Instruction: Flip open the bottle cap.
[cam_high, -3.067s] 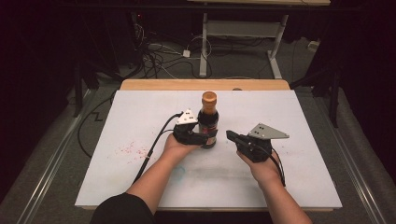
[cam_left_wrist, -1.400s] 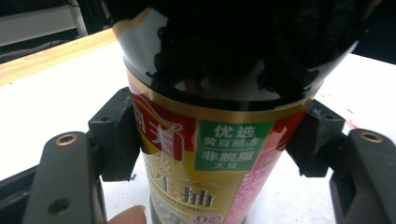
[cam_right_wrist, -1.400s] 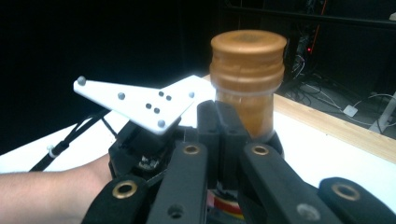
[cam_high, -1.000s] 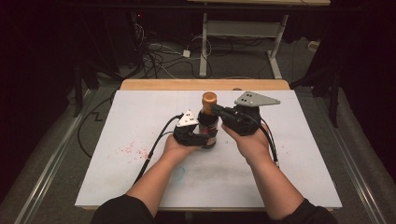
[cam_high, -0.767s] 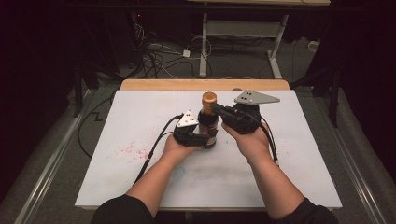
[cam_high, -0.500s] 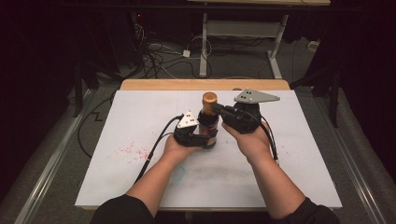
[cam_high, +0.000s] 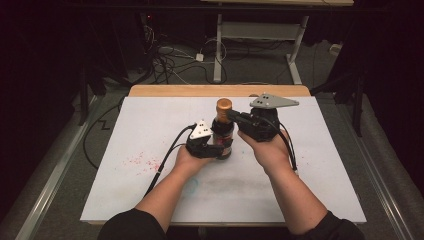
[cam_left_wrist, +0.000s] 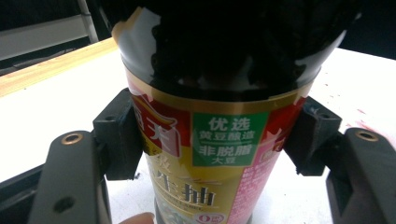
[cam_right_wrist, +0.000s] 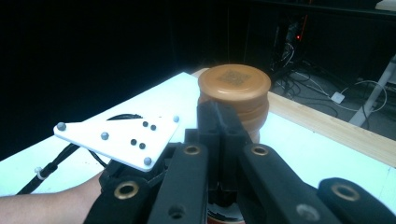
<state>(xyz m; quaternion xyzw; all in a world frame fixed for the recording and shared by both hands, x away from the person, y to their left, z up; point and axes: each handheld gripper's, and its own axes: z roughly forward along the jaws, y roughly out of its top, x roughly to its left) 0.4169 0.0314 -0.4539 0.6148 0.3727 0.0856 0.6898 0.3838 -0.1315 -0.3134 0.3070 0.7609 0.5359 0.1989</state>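
Left gripper (cam_high: 212, 146) clamping bottle (cam_high: 223, 131) (upright), right gripper (cam_high: 234, 117) against cap (cam_high: 223, 105)

Colours on the white tabletop as we see them

We see a dark bottle (cam_high: 222, 135) with an orange-brown cap (cam_right_wrist: 234, 83); its label (cam_left_wrist: 205, 154) shows gold, red, pink and a green panel with white characters. Both claws are black: the left claw (cam_high: 212, 149) carries a white three-cornered plate dotted with dark and grey studs, the right claw (cam_high: 236, 118) a grey one. The tabletop (cam_high: 325, 165) is white with a pale wooden far edge, red speckles (cam_high: 142, 161) at its left and a faint bluish smudge (cam_high: 190, 187) near us.
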